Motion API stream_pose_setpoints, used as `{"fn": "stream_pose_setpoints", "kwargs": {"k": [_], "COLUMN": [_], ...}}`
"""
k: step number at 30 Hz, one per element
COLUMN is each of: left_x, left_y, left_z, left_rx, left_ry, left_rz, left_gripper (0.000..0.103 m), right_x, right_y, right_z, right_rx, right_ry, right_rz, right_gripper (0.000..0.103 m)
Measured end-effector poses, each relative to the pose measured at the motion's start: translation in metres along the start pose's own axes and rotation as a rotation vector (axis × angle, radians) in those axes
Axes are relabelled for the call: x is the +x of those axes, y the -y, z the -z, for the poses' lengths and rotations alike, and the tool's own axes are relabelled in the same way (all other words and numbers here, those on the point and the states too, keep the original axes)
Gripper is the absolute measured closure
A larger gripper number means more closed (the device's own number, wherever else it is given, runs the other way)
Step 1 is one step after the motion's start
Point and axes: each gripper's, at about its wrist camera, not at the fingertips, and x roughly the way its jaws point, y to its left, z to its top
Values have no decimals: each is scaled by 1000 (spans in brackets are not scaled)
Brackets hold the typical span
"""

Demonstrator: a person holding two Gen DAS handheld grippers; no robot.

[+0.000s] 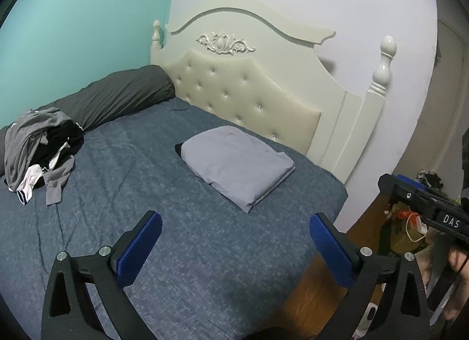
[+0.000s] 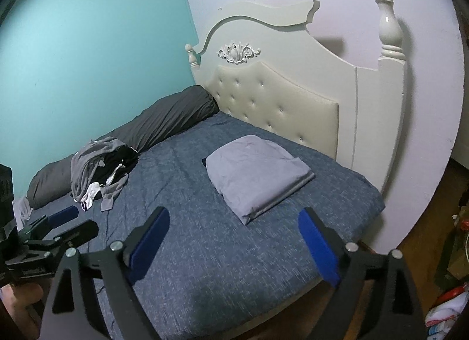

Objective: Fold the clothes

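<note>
Both the left gripper [image 1: 234, 240] and right gripper [image 2: 234, 237] hover wide-jawed, empty; a folded lilac garment [image 1: 237, 161] lies near the headboard [image 1: 249, 87], an unfolded clothes heap [image 1: 41, 146] far left, likely next.

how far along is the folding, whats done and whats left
Done: one folded lavender garment lies flat on the blue bedspread. In hand: nothing; the left gripper and right gripper are both open and empty. Left: the rumpled clothes pile by the grey bolster.

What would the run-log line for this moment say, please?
left gripper: open, empty | right gripper: open, empty | folded grey garment: on bed near headboard | clothes pile: unfolded, by dark pillow
</note>
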Motion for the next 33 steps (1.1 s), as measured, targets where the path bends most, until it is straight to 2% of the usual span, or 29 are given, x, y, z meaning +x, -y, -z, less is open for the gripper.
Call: {"fn": "stream_pose_setpoints", "kwargs": {"k": [19,33], "left_x": [-21,-29], "left_y": [-6,-6], "left_z": [24,30], "left_rx": [-5,-5], "left_ry": [14,8], "left_rz": [-16,5], "left_gripper": [0,0], "right_x": [-18,-26], "right_y": [-12,-13], "right_z": [28,40], "right_rx": [-24,-38], "right_ry": [5,5], "right_rz": [4,28], "right_gripper": [11,8]}}
